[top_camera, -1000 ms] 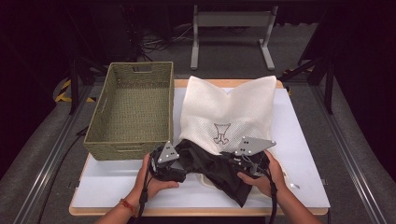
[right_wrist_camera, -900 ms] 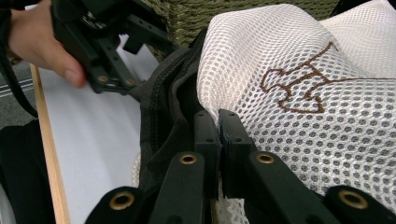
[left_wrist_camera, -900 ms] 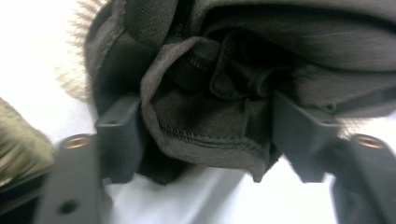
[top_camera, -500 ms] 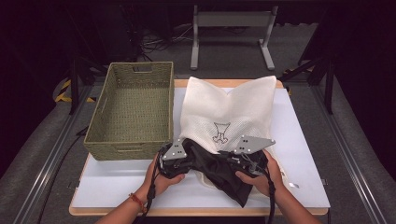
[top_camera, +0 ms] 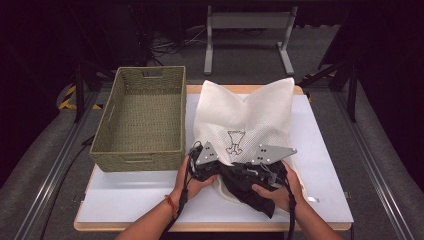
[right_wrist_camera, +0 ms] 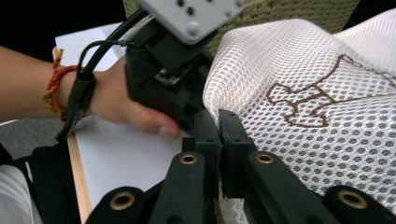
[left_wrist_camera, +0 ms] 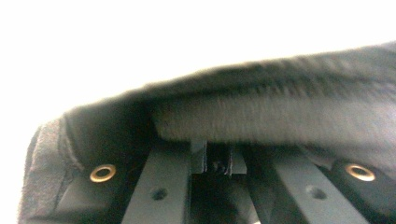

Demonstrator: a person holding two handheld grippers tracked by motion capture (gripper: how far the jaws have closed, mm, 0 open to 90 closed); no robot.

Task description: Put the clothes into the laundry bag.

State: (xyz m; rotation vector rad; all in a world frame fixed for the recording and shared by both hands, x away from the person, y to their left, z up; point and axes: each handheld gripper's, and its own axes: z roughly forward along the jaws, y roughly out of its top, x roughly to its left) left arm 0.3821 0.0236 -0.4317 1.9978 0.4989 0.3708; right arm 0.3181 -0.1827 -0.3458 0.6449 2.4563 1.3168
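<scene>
The left tongs [top_camera: 212,165] and right tongs [top_camera: 250,167] meet at a crumpled black cloth [top_camera: 245,187], lying on a white mesh bag [top_camera: 250,117]. The right tongs are closed; whether they pinch cloth, I cannot tell. The left tongs' state is hidden by black fabric.

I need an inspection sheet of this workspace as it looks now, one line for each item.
Surface: white table, bare at front left.
Job's things: white mesh bag lies flat; black cloth at its near edge; woven basket empty, at left.
Clutter: nothing seen.
Grippers: left gripper on the black cloth, jaws hidden; right gripper shut, jaws pressed together beside the mesh.
Cables: one trails from each gripper along the forearm.
Surroundings: metal stand and floor cables behind the table.
</scene>
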